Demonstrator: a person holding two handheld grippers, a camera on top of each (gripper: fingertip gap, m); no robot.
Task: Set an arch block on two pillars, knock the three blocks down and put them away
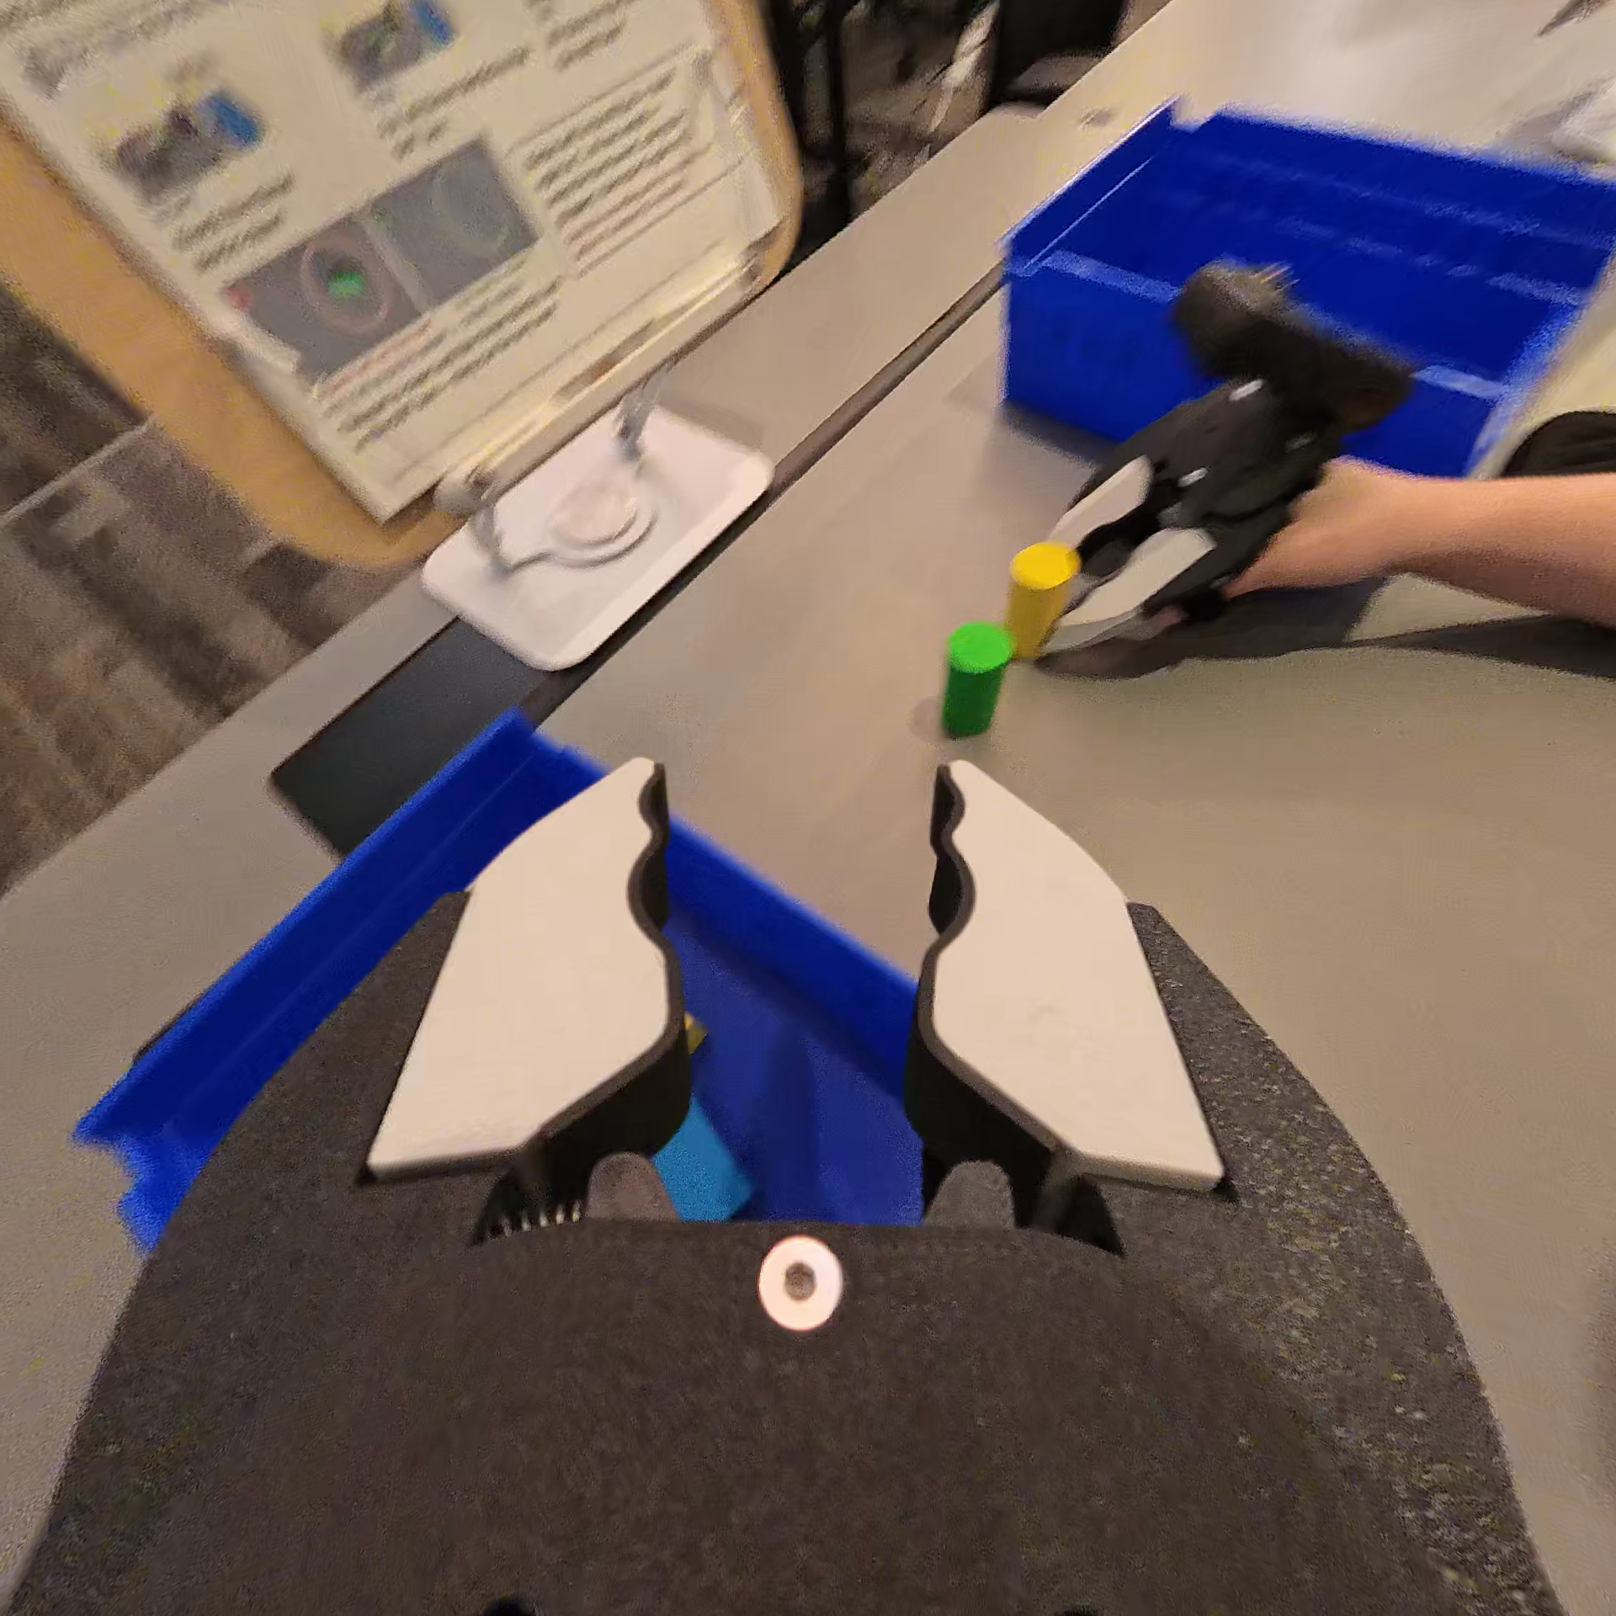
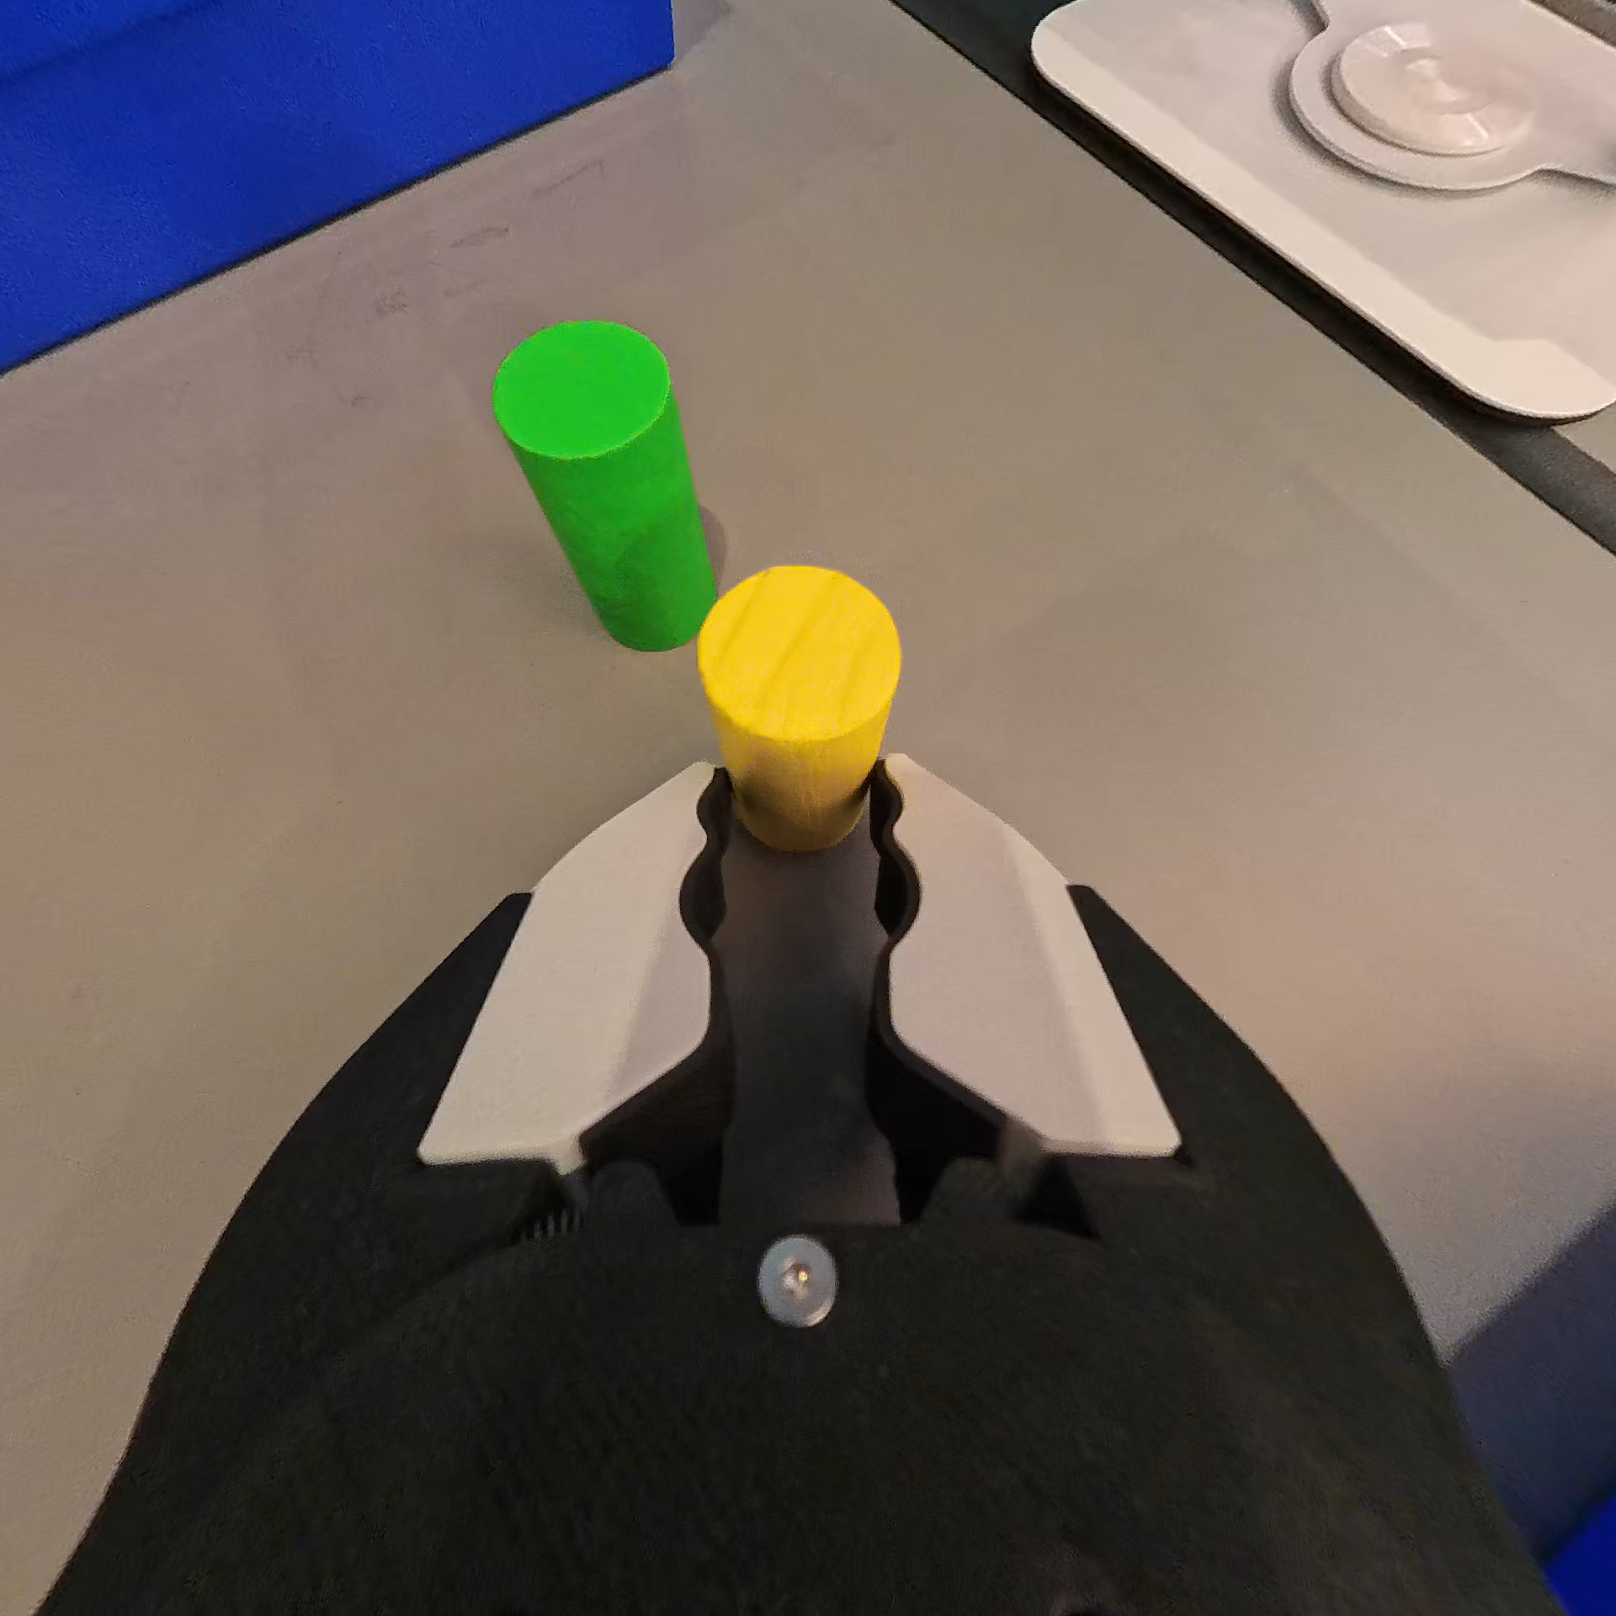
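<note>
Yellow cylinder [image 2: 800, 700]: upright on the grey table [image 2: 1049, 612], its lower part between the tips of the right gripper [image 2: 797, 769]; both fingers close against its sides.
Green cylinder [image 2: 603, 490]: upright on the table, just beside the yellow one on the far side from the right gripper; a narrow gap shows between them.
Right gripper: narrow, closed around the yellow cylinder; in the left wrist view it is held low over the table by a hand [image 1: 1338, 533].
Left gripper [image 1: 800, 787]: wide apart, nothing between its fingers; raised above the near blue bin [image 1: 289, 944].
Near blue bin: on the table under the left gripper; a light blue block [image 1: 700, 1167] lies inside, with a sliver of something yellow beside it, too hidden to identify.
Far blue bin [image 1: 1093, 350]: on the table behind the right gripper, well apart from the near one.
Arch block: cannot tell where it is.
White stand base [image 2: 1312, 201]: flat on the table beyond the cylinders; it carries a printed sign [image 1: 393, 236].
</note>
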